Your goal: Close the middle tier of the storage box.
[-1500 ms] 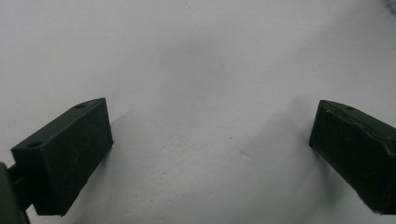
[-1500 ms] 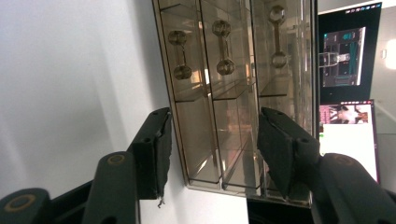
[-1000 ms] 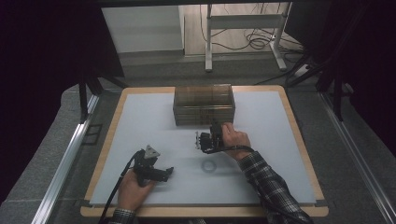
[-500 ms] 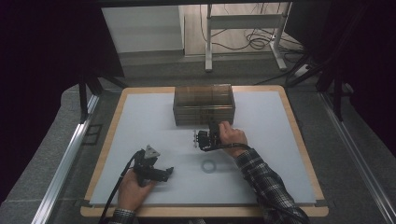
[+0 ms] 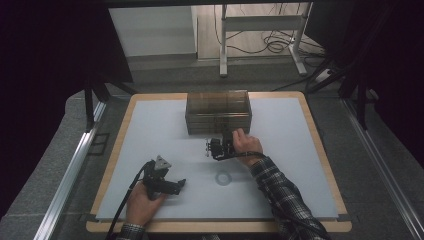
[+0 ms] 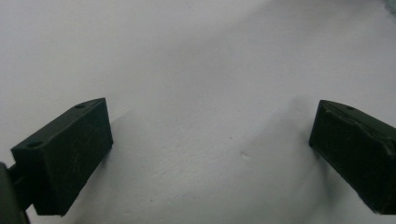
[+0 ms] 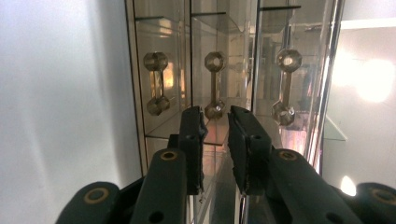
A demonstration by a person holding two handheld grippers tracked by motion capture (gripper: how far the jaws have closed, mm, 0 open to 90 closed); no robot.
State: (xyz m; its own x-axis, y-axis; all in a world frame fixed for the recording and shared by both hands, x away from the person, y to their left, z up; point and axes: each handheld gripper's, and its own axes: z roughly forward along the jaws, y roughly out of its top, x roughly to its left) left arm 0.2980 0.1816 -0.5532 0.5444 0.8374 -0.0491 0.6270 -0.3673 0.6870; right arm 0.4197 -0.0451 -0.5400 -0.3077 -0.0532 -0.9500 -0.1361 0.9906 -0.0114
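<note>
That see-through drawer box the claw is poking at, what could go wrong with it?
1. The right claw has just been closing in front of the middle handle of the clear drawer box, with nothing between its jaws yet. Closing short of the handle might catch only air.
2. The handles sit close together, so a small sideways drift could land on the wrong drawer.
3. The left claw rests open on the white table, away from the box, so a pull might drag the whole box.

A person's two hands are on the white table top (image 5: 150, 130). The right gripper (image 5: 219, 148) sits just in front of the clear drawer box (image 5: 218, 111) near the far edge. The left gripper (image 5: 162, 181) rests well apart, near the front. A small ring (image 5: 223, 177) lies between them
</note>
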